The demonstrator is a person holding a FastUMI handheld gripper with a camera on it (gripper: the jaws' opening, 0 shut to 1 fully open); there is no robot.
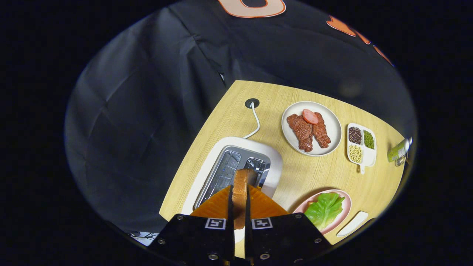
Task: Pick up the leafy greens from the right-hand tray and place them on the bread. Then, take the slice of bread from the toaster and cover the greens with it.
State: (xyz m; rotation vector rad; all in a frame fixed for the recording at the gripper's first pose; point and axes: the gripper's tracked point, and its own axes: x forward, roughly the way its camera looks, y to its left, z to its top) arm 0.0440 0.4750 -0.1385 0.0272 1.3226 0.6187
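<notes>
Task is past its midpoint. The crinkled green lettuce leaf lies on the round pink plate, lower right of frame; the bread beneath it is presumably hidden. The gripper clamps a brown toast slice edge-on between both fingers, above the white two-slot toaster at lower centre. Remaining: cover the greens.
</notes>
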